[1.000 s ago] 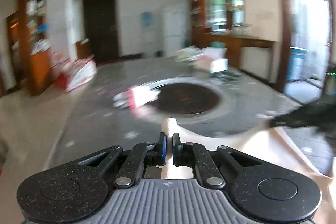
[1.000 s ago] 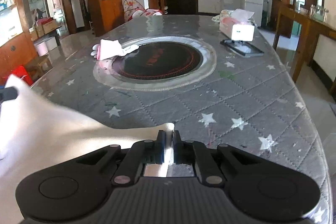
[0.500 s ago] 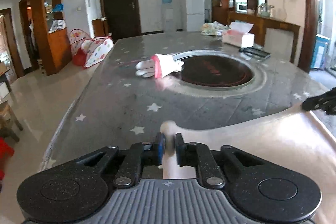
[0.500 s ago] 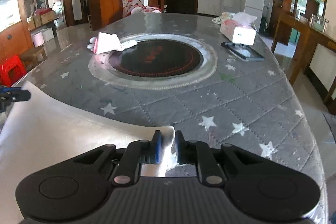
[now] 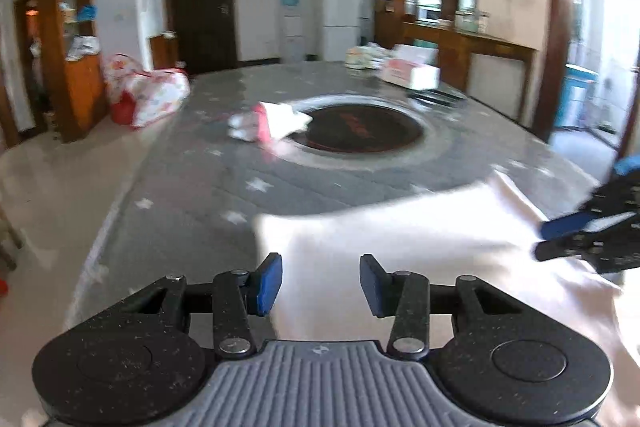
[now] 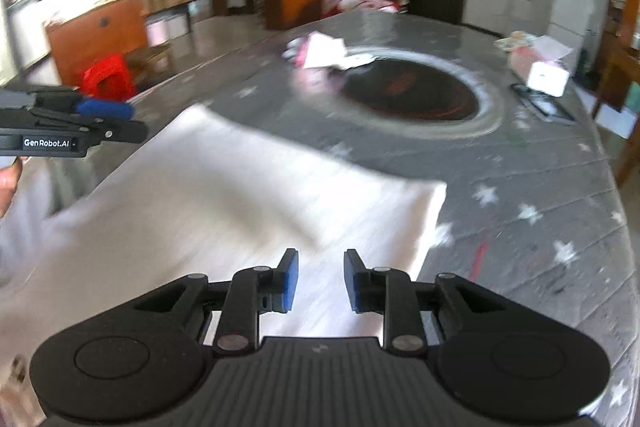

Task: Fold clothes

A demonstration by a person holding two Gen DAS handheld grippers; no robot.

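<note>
A large oval table covered in grey quilted cloth with white stars (image 6: pixel 540 187) is stretching ahead of both grippers, and a pale cream garment of smooth fabric (image 6: pixel 248 195) is lying flat on its near end, directly under and in front of them. The left gripper (image 5: pixel 320 283) is opening, its blue pads spread over the garment's near left corner without pressing it. The right gripper (image 6: pixel 318 279) is opening too, its jaws apart above the cloth just inside the garment's right edge, nothing pinched.
</note>
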